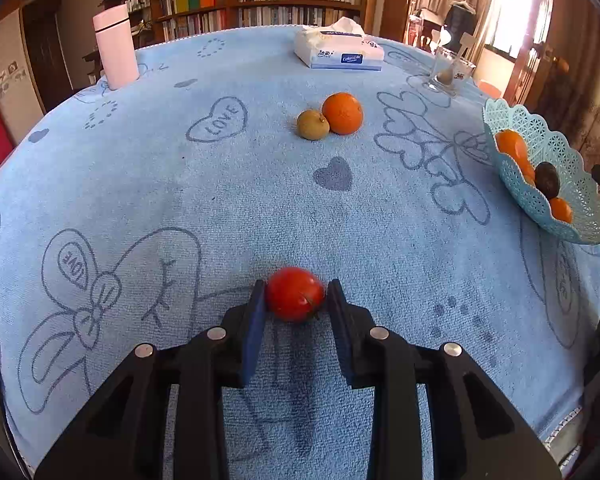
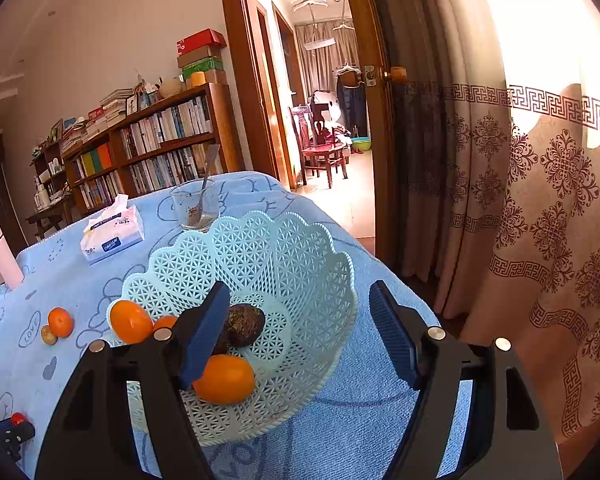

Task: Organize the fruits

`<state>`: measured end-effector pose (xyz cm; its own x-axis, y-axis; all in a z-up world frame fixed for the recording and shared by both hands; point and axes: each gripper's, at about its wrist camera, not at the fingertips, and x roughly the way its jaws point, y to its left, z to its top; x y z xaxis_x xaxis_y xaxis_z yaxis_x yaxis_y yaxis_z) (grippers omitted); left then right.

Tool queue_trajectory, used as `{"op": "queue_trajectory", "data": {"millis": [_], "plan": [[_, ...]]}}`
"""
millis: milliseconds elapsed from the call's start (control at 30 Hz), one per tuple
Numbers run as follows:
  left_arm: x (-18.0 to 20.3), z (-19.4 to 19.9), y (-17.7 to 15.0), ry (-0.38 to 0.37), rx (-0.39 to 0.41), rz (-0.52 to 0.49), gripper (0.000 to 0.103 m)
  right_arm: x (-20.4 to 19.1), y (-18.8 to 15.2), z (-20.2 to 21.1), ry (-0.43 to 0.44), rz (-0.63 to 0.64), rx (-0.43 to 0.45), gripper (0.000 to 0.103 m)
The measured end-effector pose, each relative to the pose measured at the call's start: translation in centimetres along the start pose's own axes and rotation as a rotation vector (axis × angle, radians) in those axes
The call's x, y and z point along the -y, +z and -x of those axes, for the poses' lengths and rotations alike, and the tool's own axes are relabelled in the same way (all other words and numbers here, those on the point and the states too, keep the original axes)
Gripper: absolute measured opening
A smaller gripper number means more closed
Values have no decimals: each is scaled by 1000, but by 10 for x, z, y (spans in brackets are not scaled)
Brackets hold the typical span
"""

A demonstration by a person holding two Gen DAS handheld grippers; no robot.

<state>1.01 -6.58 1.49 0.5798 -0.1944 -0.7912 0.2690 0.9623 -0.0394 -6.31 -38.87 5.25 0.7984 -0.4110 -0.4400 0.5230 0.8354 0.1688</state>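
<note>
Left gripper (image 1: 295,294): jaws clamped on a red tomato (image 1: 295,295) resting on the blue-clothed counter (image 1: 220,200). Orange (image 1: 343,113) touching a small brown fruit (image 1: 313,124), at 12 o'clock from the tomato. Basket (image 1: 560,152) at 2 o'clock, holding orange and dark fruits. Right gripper (image 2: 300,336): jaws open, empty, above the basket.

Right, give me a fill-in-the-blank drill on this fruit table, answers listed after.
1. The left gripper is shut on a red ____.
2. The right gripper hangs open over the pale blue ____.
3. An orange on the blue cloth touches a smaller ____ fruit.
4. The glass holds a ____.

Missing words: tomato; basket; brown; spoon
</note>
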Motion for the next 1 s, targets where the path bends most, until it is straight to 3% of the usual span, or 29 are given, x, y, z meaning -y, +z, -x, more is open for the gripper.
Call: {"op": "queue_trajectory", "data": {"millis": [200, 467, 700, 767, 833, 1000], "plan": [[33, 8, 17, -69, 37, -55, 28, 1, 0, -1, -2, -4, 1, 74], [113, 24, 49, -248, 117, -183, 28, 1, -1, -1, -5, -5, -2, 74], [162, 9, 66, -368, 103, -217, 28, 1, -2, -6, -11, -7, -24, 74], [167, 2, 68, -377, 91, -196, 33, 2, -3, -7, -11, -11, -29, 74], [169, -1, 69, -375, 91, -182, 53, 2, -3, -8, -12, -14, -32, 74], [160, -1, 68, -347, 90, -163, 54, 2, -2, -10, -12, -15, -40, 74]]}}
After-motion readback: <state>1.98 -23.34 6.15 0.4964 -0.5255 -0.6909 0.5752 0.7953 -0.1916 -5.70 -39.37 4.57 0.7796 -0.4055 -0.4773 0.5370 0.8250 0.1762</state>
